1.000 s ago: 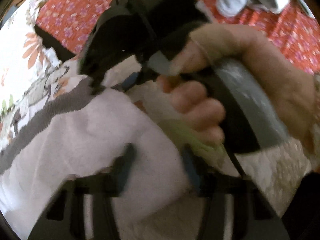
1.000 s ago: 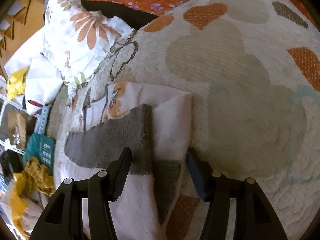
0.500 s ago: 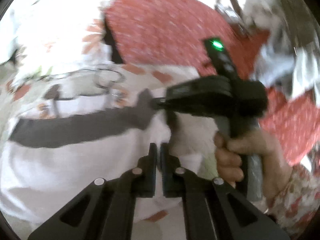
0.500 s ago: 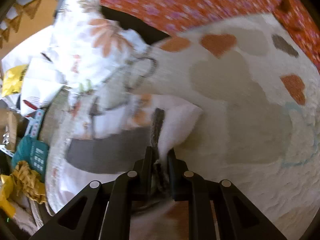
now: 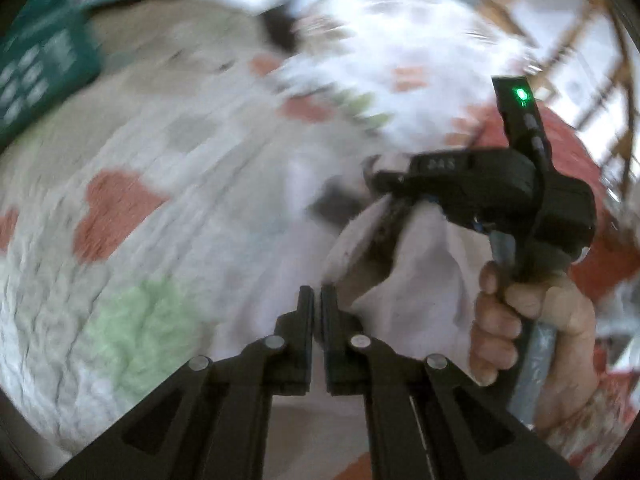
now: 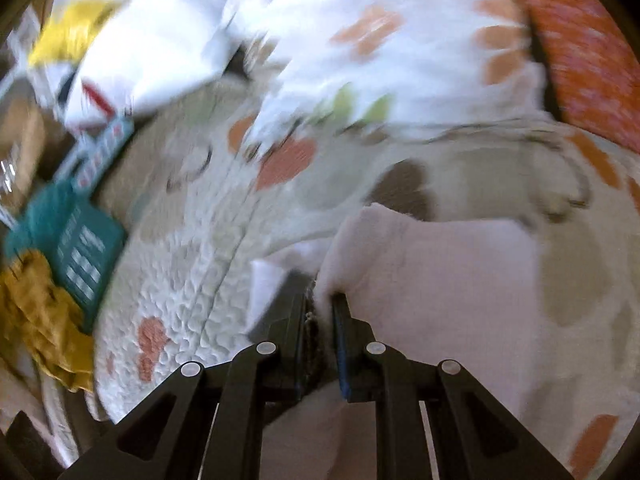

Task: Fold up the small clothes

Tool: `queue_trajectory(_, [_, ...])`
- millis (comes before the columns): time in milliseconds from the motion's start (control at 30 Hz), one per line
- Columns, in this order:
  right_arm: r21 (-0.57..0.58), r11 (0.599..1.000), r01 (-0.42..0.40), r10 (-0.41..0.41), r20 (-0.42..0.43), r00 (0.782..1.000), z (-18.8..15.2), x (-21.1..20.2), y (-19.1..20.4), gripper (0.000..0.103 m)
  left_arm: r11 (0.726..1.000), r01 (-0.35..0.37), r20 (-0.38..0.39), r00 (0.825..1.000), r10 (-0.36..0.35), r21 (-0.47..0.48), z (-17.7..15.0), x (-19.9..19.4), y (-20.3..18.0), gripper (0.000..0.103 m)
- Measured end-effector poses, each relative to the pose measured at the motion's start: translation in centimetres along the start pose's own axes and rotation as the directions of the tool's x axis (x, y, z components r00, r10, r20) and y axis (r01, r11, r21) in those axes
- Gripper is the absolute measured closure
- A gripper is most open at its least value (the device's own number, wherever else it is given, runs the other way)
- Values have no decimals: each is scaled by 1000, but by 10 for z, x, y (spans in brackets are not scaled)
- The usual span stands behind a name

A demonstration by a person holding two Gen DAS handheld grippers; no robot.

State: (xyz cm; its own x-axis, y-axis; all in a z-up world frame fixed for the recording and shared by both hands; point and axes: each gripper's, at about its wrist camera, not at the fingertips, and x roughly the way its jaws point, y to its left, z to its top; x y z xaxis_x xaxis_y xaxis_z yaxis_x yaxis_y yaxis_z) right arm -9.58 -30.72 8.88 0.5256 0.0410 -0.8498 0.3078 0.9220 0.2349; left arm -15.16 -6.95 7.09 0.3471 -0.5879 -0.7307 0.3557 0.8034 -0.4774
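Observation:
A small white garment with a grey band [image 5: 424, 280] is lifted above a quilt with heart patches [image 5: 120, 208]. My left gripper [image 5: 316, 300] is shut on the garment's near edge, with cloth between its jaws. My right gripper [image 6: 322, 308] is shut on the grey-and-white edge of the same garment [image 6: 440, 272]. The right gripper and the hand that holds it also show in the left wrist view [image 5: 480, 196], with the garment hanging from it. Both views are blurred.
A white floral pillow [image 6: 380, 40] lies at the back of the quilt [image 6: 180, 280]. An orange-red flowered cover [image 6: 588, 48] is at the right. A teal box [image 6: 80, 252], a yellow cloth [image 6: 36, 320] and white bags [image 6: 140, 52] lie at the left.
Both grippers have stayed shut on the garment and have swung it up and to the left. The garment now hangs bunched between them instead of lying spread on the quilt.

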Motion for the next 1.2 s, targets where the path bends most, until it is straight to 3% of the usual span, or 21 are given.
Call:
queue_trajectory(67, [-47,999,12,-15,-53,998,-2,32,25,88,996,-41,-51,998,37,-77,0,8,19,99])
queue_trajectory(133, [-90,996,12,-19,-73,997,-3,54,44,87,990,-41,-110,994,27,-133,-3,16,29,99])
queue_trajectory(300, [-62,996,-69,67,-33,997,13,36,57,85,982,-42,-162,987,12,-182,-10,14,44,99])
queue_trajectory(400, [-75,996,-42,45,35,998,16,-1,51,80,973,-26,-145,989,-7,-227,-6,-2,54,91])
queue_trajectory(500, [-78,997,8,-6,32,999,6,-21,38,80,957,-1,-94,995,-27,-290,0,-23,71,77])
queue_trajectory(600, [-127,991,51,-48,23,999,-15,-29,36,87,941,7,-29,999,-18,-337,9,-42,87,70])
queue_trajectory(733, [-167,985,32,-43,-65,997,-47,-8,44,87,925,-14,24,999,25,-381,22,-52,100,68])
queue_trajectory(900, [-232,971,58,-85,-109,990,-62,41,72,84,918,-42,15,999,52,-393,24,-44,104,68])
queue_trajectory(967, [-286,954,89,-119,-89,989,-65,49,87,78,920,-38,3,999,43,-389,22,-42,104,68])
queue_trajectory(1000, [-334,935,118,-153,-80,985,-70,52,97,67,921,-38,2,999,42,-388,20,-44,104,68])
queue_trajectory(1100, [-523,829,197,-250,-31,968,-94,59,129,41,917,-37,10,999,44,-396,20,-46,106,67])
queue_trajectory(1167, [-604,770,204,-247,13,969,-113,50,143,43,911,-32,18,999,43,-411,21,-50,110,67])
queue_trajectory(1200, [-602,782,159,-195,6,981,-118,41,144,45,907,-32,25,999,47,-421,22,-52,113,66])
